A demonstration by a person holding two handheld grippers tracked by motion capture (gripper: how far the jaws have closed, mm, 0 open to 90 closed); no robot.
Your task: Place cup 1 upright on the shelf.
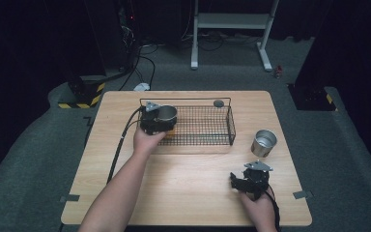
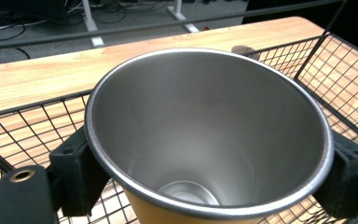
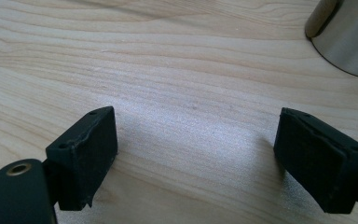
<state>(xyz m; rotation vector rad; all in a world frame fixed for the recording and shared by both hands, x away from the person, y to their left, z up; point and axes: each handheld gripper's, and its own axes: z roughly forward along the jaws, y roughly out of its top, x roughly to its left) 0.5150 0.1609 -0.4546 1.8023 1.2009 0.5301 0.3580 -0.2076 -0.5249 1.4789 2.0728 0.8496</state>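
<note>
High view looks forward and down over the whole tabletop (image 1: 183,193) from the person's side. Left gripper view sits close above the steel cup (image 2: 209,135) inside the wire basket (image 2: 340,70), both shared with the high view. Right gripper view skims bare tabletop, second cup (image 3: 349,32) at corner.

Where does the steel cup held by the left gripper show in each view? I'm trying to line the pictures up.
High view: the held cup sits left of centre, at the wire basket's left end, in the left gripper.
Left gripper view: the cup takes up the middle, rim toward the camera, pads on both sides.
Right gripper view: not in it.
Shared landmark: the wooden table.
</note>
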